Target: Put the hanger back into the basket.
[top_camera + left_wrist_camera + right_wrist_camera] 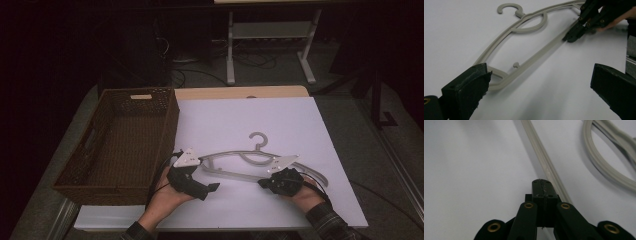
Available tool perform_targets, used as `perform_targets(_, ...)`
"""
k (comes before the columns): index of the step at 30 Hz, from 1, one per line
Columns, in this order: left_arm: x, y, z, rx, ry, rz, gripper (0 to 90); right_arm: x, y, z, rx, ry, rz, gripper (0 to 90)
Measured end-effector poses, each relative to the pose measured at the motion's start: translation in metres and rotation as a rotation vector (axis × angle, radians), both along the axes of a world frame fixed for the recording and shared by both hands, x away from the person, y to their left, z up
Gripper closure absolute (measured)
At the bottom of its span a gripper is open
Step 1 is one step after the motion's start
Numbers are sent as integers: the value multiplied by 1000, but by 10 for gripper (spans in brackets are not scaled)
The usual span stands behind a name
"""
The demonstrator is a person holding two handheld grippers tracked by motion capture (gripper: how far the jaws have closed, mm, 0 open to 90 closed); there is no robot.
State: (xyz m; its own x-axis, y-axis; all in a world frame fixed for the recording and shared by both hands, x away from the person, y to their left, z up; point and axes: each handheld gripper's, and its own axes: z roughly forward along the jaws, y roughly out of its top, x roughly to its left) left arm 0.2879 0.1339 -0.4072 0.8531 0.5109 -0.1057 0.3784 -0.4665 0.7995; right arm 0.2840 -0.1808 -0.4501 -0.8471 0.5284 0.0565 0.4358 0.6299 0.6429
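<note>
A grey plastic hanger [235, 175] lies flat on the white sheet [290, 120], hook pointing away from me. My left gripper [209, 191] stands open at the hanger's left end; in the left gripper view its jaws [541, 75] are spread wide, and the left one sits right next to the hanger's [529, 28] rounded end. Nothing is between them. My right gripper [261, 183] is shut, jaws pressed together with nothing between them. Its tip [542, 182] rests against the hanger's straight bottom bar [541, 152]. The left gripper view shows that same tip [570, 37] touching the bar.
A brown wicker basket [170, 120] stands at the left, its right wall along the sheet's edge. The wooden table edge [240, 92] shows behind the sheet. White desk legs [230, 55] and cables are on the floor beyond.
</note>
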Motion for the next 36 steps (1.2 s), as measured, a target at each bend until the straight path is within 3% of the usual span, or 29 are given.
perform_targets(6, 12, -12, 3, 8, -3, -11, 11, -1, 0, 1, -4, -4, 3, 899)
perform_targets(9, 20, -16, 6, 0, -5, -12, 12, 1, -8, 9, 55, -34, -26, 899)
perform_targets(11, 27, -18, 9, -8, -7, -8, 12, 3, -10, 11, 69, -41, -39, 899)
perform_targets(21, 45, -22, 13, -19, -7, 4, 12, 8, -8, 6, 35, -38, -47, 899)
perform_targets(27, 55, -28, 9, 8, -6, -3, 16, 9, -5, 2, 15, -27, -38, 900)
perform_targets(29, 57, -28, 8, 8, -6, -4, 46, 9, -5, 3, 14, -30, -38, 900)
perform_targets(36, 78, -38, -6, 66, 2, -17, 151, 9, -5, 2, 15, -28, -37, 900)
